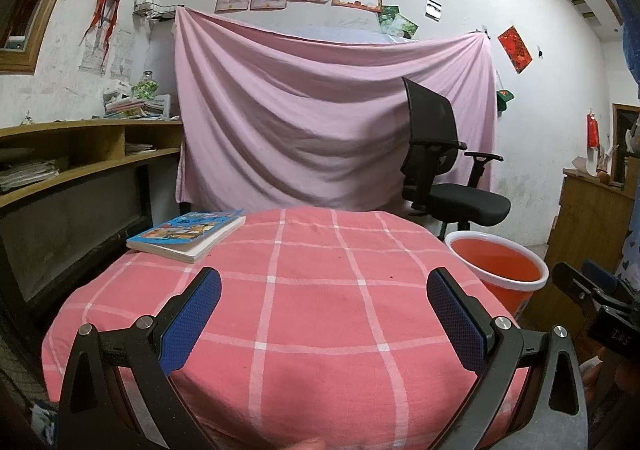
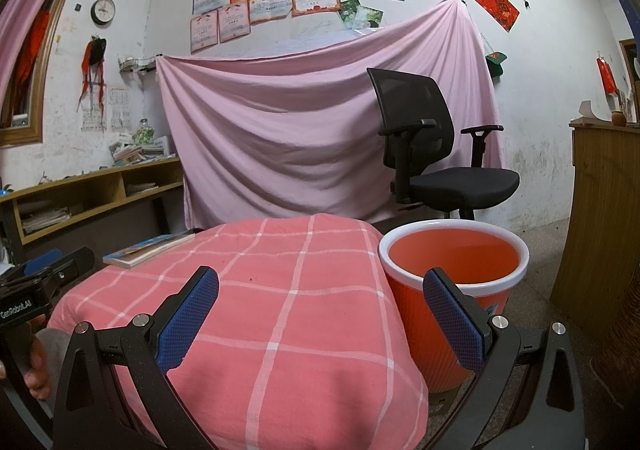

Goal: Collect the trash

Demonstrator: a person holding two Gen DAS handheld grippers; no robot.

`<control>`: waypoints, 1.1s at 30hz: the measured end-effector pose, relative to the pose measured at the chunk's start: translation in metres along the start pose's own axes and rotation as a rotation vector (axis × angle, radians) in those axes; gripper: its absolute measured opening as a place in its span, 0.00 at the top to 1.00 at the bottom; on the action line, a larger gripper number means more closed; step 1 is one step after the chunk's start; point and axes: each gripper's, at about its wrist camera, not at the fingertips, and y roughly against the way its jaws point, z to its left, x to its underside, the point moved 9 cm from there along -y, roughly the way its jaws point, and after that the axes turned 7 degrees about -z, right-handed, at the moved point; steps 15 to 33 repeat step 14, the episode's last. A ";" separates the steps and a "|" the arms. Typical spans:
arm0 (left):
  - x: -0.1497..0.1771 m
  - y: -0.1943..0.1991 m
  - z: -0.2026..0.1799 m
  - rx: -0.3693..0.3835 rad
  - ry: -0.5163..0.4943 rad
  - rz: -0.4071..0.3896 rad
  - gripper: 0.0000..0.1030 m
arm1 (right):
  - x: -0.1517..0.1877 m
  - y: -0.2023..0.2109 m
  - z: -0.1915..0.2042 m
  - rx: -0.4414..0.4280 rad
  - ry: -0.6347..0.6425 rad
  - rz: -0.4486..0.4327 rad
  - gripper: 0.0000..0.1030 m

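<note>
An orange bin with a white rim (image 1: 498,270) (image 2: 452,262) stands on the floor to the right of a table under a pink checked cloth (image 1: 312,290) (image 2: 260,290). The bin's inside looks empty from here. My left gripper (image 1: 324,314) is open and empty over the cloth's near part. My right gripper (image 2: 320,314) is open and empty, its left finger over the cloth's right side, its right finger (image 2: 452,322) in front of the bin. I see no loose trash on the cloth.
A blue picture book (image 1: 188,236) (image 2: 148,248) lies at the cloth's far left corner. A black office chair (image 1: 448,174) (image 2: 436,154) stands behind the bin before a hanging pink sheet (image 1: 320,118). Wooden shelves (image 1: 80,154) run along the left wall, a wooden cabinet (image 2: 600,218) stands right.
</note>
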 end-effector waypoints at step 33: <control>0.004 -0.007 0.002 -0.021 -0.008 0.010 0.02 | 0.005 0.006 0.004 -0.007 -0.003 0.006 0.00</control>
